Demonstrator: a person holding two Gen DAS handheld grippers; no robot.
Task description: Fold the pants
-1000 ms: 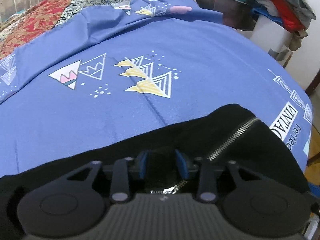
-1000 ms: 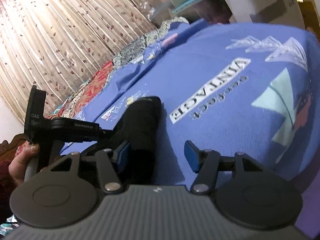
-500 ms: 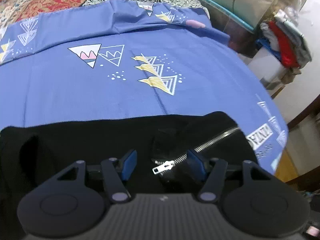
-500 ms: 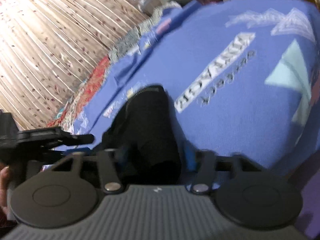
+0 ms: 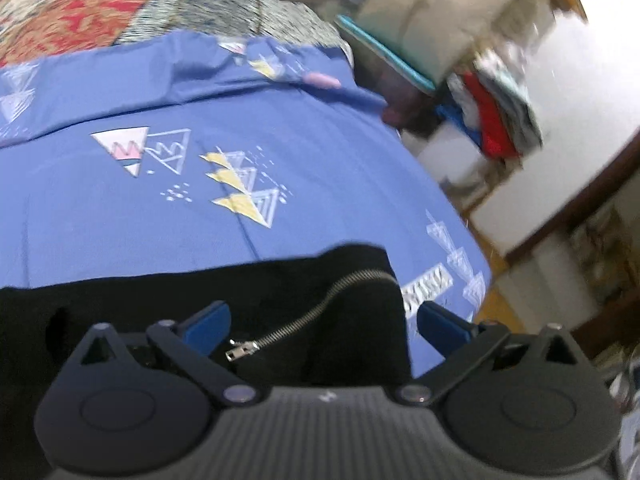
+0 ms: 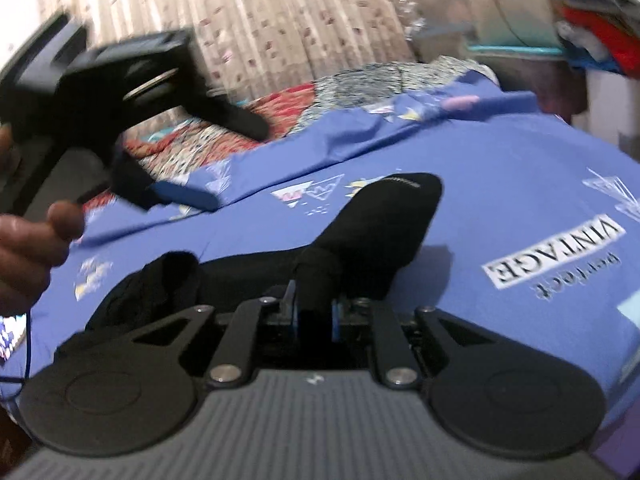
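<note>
- Looking down my left wrist camera, I see the left gripper with its blue pads spread wide; its jaws have just been opening, and nothing is pinched between them.
- The black pants lie on the blue bedsheet directly under that gripper, and a silver zipper runs diagonally across the cloth between the two pads without either pad touching it.
- On my right wrist camera, the right gripper is clamped on a bunched fold of the pants; its jaws have just been closing, and the black fabric sits squeezed between the blue pads.
- From that pinch the fabric pulls up off the sheet, and one leg stretches away across the bedsheet toward its hem.
- The left gripper shows blurred at the upper left of this view, raised above the sheet and clear of the cloth, with a hand on its handle.
- A patterned quilt lies beyond the sheet's far edge, a pleated curtain hangs behind the bed, and a stack of folded clothes sits off to the right.
</note>
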